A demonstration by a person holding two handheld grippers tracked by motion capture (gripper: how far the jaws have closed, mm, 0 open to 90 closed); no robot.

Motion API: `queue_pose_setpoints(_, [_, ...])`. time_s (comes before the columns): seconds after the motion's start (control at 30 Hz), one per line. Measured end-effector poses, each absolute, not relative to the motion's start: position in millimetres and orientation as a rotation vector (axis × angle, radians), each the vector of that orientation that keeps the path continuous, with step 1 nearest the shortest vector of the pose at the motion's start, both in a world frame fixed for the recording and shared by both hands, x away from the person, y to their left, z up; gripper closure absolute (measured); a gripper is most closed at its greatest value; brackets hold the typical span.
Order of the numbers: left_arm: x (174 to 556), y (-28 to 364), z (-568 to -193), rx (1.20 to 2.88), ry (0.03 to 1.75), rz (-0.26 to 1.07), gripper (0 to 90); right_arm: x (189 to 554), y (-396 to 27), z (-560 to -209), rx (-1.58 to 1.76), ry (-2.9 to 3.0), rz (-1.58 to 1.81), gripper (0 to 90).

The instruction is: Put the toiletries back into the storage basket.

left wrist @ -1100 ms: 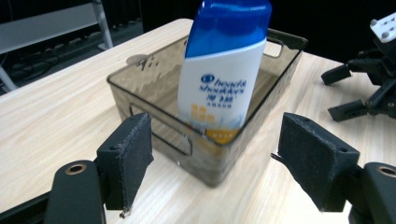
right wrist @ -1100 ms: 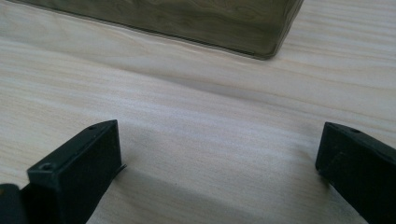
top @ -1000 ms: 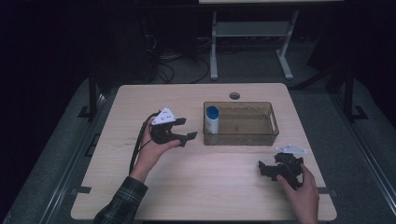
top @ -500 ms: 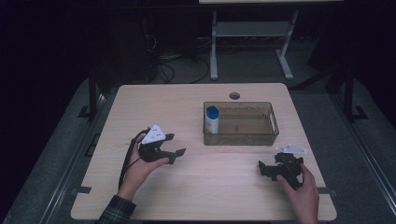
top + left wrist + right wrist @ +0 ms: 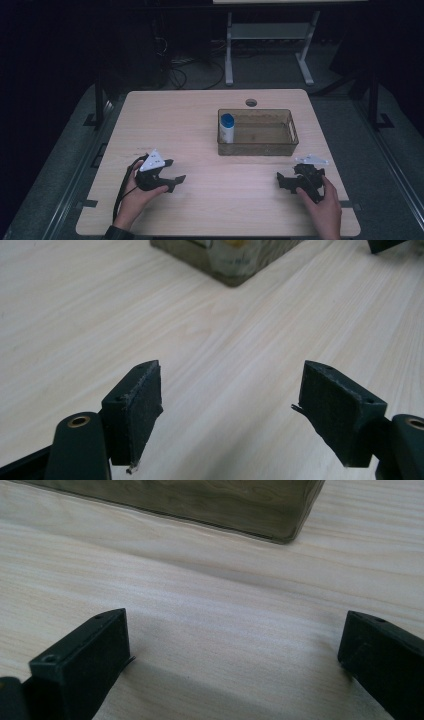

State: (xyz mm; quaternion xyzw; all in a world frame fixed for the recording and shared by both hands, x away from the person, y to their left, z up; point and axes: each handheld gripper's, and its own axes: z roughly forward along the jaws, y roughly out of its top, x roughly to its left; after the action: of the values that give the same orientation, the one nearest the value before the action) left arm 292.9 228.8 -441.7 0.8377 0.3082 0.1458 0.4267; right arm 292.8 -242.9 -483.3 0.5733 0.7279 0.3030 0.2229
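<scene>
Both hand-held grippers sit low near the front edge of the counter, each with its jaws spread wide and nothing between them. The left hand-held gripper [image 5: 170, 177] rests toward the front left corner, a hand [image 5: 134, 196] wrapped round its body and its cable looping back off the near edge; its jaws point across the counter toward the bin, which reads to me as a resting pose with the bin kept in sight. Its own view looks over bare pale wood between the two black pads [image 5: 136, 405], with a corner of the bin at the top. The right hand-held gripper [image 5: 286, 181] lies toward the front right corner, just in front of the bin's near wall, its grey plate on top and the hand [image 5: 322, 207] behind it. Its view has the bin's smoky wall close ahead, so it seems parked within easy reach of it.

Farther back, right of the counter's middle, stands the translucent brown bin [image 5: 290, 131]. Inside it, upright in the left end against the wall, is a small white bottle with a blue cap [image 5: 226, 128], well apart from both sets of jaws. My guess is the bottle has been set there. Beyond the bin a round cable hole [image 5: 251, 102] sits near the far edge.
</scene>
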Motion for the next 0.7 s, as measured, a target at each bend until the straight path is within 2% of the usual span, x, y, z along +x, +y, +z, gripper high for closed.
queue_pose_setpoints(0.7, [269.5, 260.1, -465.9, 2.186, 0.860, 0.378, 24.6, 292.8, -242.6, -483.3, 1.587, 2.008, 0.838, 0.0])
